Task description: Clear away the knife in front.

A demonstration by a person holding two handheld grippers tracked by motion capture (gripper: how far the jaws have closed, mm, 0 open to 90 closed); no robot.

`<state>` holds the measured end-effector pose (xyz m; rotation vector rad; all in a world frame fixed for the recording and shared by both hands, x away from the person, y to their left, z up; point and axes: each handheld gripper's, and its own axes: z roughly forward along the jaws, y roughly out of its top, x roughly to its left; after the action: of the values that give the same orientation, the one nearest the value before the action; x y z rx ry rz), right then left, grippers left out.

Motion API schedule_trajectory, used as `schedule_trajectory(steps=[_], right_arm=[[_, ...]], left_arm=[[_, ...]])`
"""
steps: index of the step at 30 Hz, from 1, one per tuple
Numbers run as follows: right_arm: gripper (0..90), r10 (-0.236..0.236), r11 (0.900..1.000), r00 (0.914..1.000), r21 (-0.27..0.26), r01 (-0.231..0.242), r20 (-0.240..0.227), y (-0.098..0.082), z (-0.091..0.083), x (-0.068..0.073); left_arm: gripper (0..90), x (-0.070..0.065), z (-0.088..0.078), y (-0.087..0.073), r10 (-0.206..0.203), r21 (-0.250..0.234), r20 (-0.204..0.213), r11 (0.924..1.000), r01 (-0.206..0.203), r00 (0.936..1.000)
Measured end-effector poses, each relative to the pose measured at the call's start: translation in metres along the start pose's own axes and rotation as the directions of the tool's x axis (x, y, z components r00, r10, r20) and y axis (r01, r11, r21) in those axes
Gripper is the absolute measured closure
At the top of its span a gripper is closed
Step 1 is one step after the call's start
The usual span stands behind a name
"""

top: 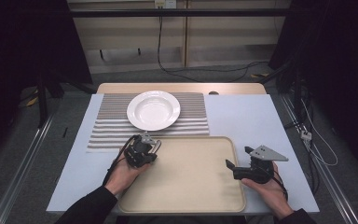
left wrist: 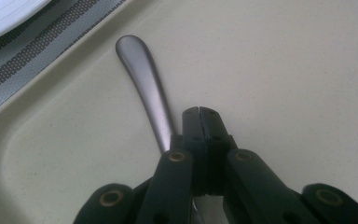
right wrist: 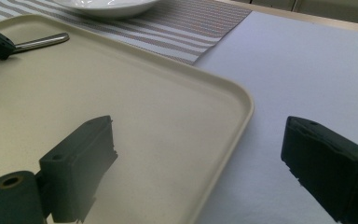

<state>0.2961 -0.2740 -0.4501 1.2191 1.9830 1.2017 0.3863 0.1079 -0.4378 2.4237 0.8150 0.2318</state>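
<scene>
So the white table has a striped placemat at the far side and a big cream tray sitting closer to the person, its far edge just touching the mat. A white plate sits on the mat, well up from the tray. The left gripper is down at the tray's far left corner with its jaws pressed fully together, clamped on a metal utensil whose handle sticks out past the jaws, low over the tray floor. The right gripper hovers over the tray's right edge, jaws spread wide with nothing between them, one jaw over the tray and the other over bare table.
</scene>
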Motion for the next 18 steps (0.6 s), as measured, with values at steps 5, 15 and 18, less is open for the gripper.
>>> schedule_trajectory(steps=[5, 15, 18], right_arm=[[9.7, 0.003, 1.0, 1.0, -0.001, -0.003, 0.001, 0.0, 0.0, 0.0], [9.7, 0.004, 1.0, 1.0, 0.001, -0.004, 0.0, 0.0, 0.0, 0.0], [9.7, 0.005, 1.0, 1.0, 0.001, -0.005, 0.001, 0.0, 0.0, 0.0]], left_arm=[[90.0, 0.003, -0.002, -0.001, 0.003, 0.005, 0.0, 1.0, -0.003, 1.0], [90.0, 0.008, -0.004, -0.004, -0.012, 0.017, 0.001, 0.9998, 0.012, 0.9999], [90.0, 0.01, -0.005, -0.004, -0.026, 0.019, 0.013, 0.9995, 0.026, 0.9996]])
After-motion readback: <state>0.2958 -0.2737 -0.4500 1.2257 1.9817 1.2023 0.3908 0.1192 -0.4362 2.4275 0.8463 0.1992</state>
